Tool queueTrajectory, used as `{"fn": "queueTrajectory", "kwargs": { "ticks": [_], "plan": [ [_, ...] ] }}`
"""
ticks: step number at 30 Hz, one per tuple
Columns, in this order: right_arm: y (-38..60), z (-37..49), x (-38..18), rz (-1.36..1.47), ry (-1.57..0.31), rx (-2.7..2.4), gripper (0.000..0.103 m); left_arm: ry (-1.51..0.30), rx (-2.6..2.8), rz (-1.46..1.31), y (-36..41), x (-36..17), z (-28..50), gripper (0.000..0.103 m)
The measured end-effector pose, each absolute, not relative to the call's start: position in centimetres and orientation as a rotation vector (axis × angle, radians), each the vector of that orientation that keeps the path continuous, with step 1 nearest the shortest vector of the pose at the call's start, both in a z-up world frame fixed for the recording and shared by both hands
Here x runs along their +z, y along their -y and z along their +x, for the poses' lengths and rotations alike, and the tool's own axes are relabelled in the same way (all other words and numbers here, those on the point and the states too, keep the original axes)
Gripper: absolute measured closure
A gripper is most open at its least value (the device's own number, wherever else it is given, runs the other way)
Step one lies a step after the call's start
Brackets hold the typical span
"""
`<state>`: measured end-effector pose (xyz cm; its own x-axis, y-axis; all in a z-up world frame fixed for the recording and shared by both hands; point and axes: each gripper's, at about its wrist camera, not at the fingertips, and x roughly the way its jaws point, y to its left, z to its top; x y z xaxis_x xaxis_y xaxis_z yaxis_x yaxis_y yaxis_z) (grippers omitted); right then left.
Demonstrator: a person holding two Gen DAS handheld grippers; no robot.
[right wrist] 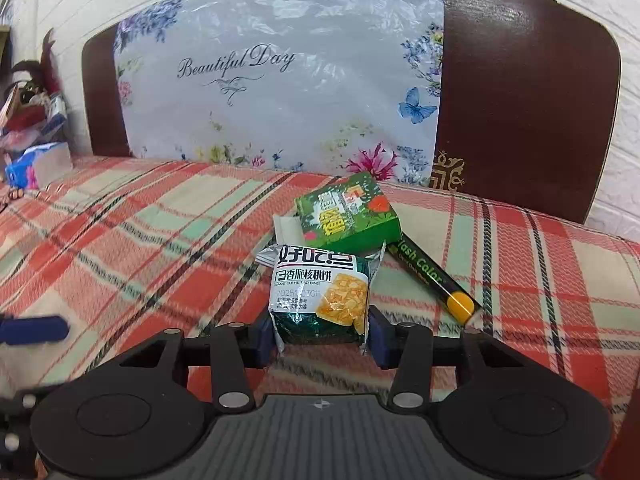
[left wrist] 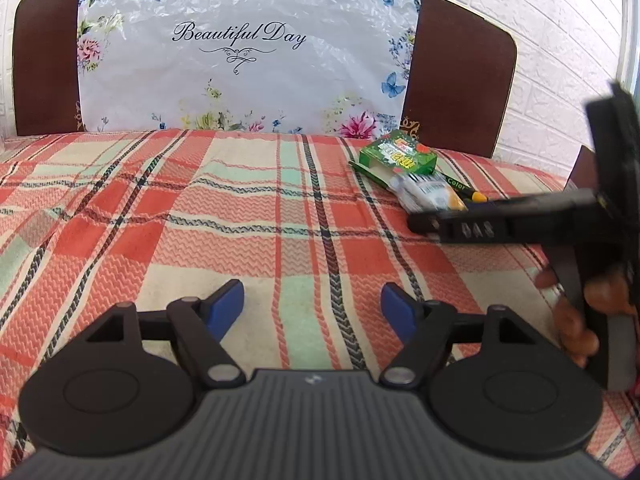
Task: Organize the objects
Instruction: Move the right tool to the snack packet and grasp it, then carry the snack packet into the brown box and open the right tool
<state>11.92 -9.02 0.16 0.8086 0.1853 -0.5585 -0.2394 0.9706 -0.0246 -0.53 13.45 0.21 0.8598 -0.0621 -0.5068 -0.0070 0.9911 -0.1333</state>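
My right gripper (right wrist: 320, 334) is shut on a green and white snack packet (right wrist: 320, 296), held just above the plaid bedspread (right wrist: 140, 240). Right behind the packet lie a green box (right wrist: 348, 216) and a dark green pen with a yellow end (right wrist: 434, 278). In the left wrist view the right gripper (left wrist: 424, 222) comes in from the right, with the packet (left wrist: 428, 194) next to the green box (left wrist: 398, 154) and the pen (left wrist: 464, 188). My left gripper (left wrist: 312, 308) is open and empty over the bedspread (left wrist: 200, 220), left of the pile.
A brown headboard (right wrist: 520, 100) draped with a floral "Beautiful Day" plastic sheet (right wrist: 280, 80) stands behind the bed. A cluttered side table with a blue tissue pack (right wrist: 28, 168) is at the far left. A white brick wall (left wrist: 560, 60) lies behind.
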Motion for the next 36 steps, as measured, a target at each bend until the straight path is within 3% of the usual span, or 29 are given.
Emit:
{"fn": "queueTrajectory", "kwargs": {
  "ticks": [10, 11, 13, 20, 26, 29, 30, 31, 32, 33, 36],
  "plan": [
    [12.9, -3.4, 0.5, -0.005, -0.621, 0.025, 0.057, -0.543, -0.030, -0.113, -13.1, 0.3, -0.5, 0.022],
    [13.1, -4.9, 0.4, 0.009, -0.618, -0.002, 0.052, -0.551, -0.031, -0.097, -12.9, 0.4, -0.4, 0.020],
    [13.8, -7.7, 0.3, 0.029, -0.614, -0.033, 0.016, -0.582, -0.012, -0.032, -11.8, 0.6, -0.2, 0.018],
    [15.2, -10.4, 0.2, 0.062, -0.608, -0.061, 0.017, -0.696, -0.309, -0.310, -6.6, 3.9, -2.9, 0.019],
    [15.8, -9.0, 0.8, 0.000, -0.608, -0.023, 0.015, -0.800, -0.496, -0.273, 0.9, 4.5, -3.4, 0.018],
    [15.8, -7.5, 0.1, 0.005, -0.640, 0.016, 0.019, -0.882, -0.477, -0.196, 3.6, 2.7, -2.8, 0.030],
    [15.8, -7.0, -0.3, 0.006, -0.652, 0.037, 0.029, -0.909, -0.479, -0.193, 4.0, 1.8, -2.4, 0.045],
    [15.5, -6.9, -0.3, -0.009, -0.630, 0.042, 0.047, -0.884, -0.471, -0.186, 4.1, 1.5, -2.4, 0.057],
    [15.2, -6.8, -0.2, -0.015, -0.619, 0.056, 0.058, -0.876, -0.480, -0.173, 4.3, 1.5, -2.5, 0.059],
    [14.9, -6.7, -0.1, -0.022, -0.604, 0.035, 0.062, -0.877, -0.479, -0.164, 4.6, 1.8, -2.4, 0.062],
    [14.6, -7.2, 1.0, -0.037, -0.512, 0.004, 0.064, -0.838, -0.489, -0.155, 4.4, 3.8, -2.3, 0.064]
  ]
}}
